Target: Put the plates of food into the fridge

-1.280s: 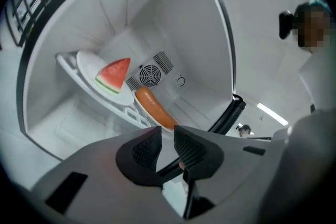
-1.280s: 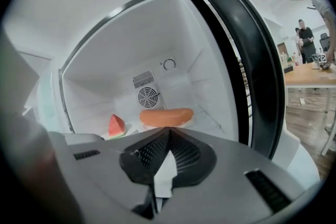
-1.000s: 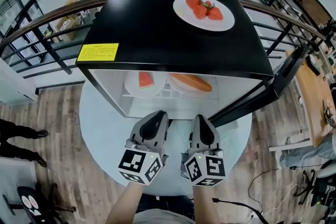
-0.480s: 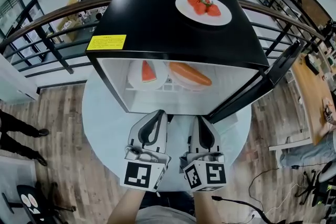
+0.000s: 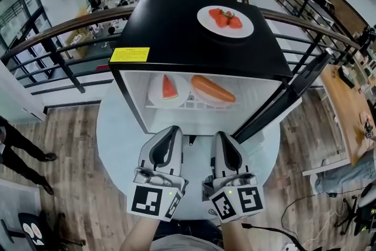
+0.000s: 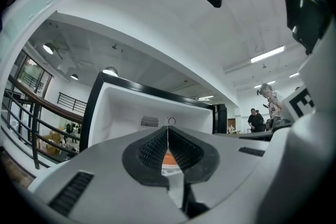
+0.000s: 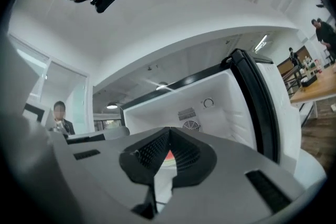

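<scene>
Fridge [image 5: 176, 26]: door [image 5: 281, 104] swung wide open, stands on the round white surface [image 5: 117, 126].
Inside fridge: two plates on the shelf. One plate [image 5: 155, 92] carries a watermelon slice [image 5: 168, 87]; the second plate [image 5: 200, 98], beside it toward the door, carries a long orange food [image 5: 212, 89].
On top of fridge: third plate [image 5: 204, 16] with red food [image 5: 225, 17], not yet loaded.
Left gripper [image 5: 175, 131]: in front of the fridge opening, jaws pressed together, nothing between them.
Right gripper [image 5: 220, 135]: just beside the left gripper, also in front of the opening, jaws pressed together, empty.
Progress: two of three visible plates in, so roughly two thirds done by my read.
Left to do: fetch the plate off the fridge top and shelve it inside. Closing the door may follow, though the task doesn't say so.
</scene>
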### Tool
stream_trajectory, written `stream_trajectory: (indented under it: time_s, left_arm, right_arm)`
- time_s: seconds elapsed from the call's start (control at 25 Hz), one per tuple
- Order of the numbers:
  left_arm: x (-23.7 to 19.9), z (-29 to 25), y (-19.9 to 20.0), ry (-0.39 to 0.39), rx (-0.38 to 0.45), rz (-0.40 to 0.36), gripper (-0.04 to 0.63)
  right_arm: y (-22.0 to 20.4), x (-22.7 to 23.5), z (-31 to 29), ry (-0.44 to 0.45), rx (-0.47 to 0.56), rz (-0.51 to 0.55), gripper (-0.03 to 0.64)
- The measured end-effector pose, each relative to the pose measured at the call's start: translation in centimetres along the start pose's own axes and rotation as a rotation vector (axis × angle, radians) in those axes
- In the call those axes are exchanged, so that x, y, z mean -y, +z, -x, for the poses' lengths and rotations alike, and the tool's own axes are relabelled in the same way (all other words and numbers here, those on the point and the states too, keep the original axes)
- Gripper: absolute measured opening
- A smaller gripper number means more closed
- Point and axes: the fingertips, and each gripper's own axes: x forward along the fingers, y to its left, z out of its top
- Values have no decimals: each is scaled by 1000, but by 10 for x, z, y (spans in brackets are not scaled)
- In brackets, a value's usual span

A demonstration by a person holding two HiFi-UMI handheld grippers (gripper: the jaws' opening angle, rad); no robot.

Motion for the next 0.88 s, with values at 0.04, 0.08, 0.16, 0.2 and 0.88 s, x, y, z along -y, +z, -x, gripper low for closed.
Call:
stream_trajectory:
  time_s: [0.04,0.08,0.16,0.2,0.88]
  left_arm:
    - [-3,-1,9,-8,3,17,9]
    - [-5,-2,20,-19,5,37,9]
    - [-11,-7,51,-36,21,84,9]
    - [-14,-9,71,-42,40,105,9]
    - [-69,-218,131,-182,-668,375,86]
  right_arm:
    - [10,-5,-3,43,-5,-42,14]
    - [22,-9,-7,93,-14,-86,14]
    - [54,-17,-15,199,-35,-177,14]
    - [74,-21,-19,246,-42,-213,14]
    - [193,91,-181,231,-620,-596,59]
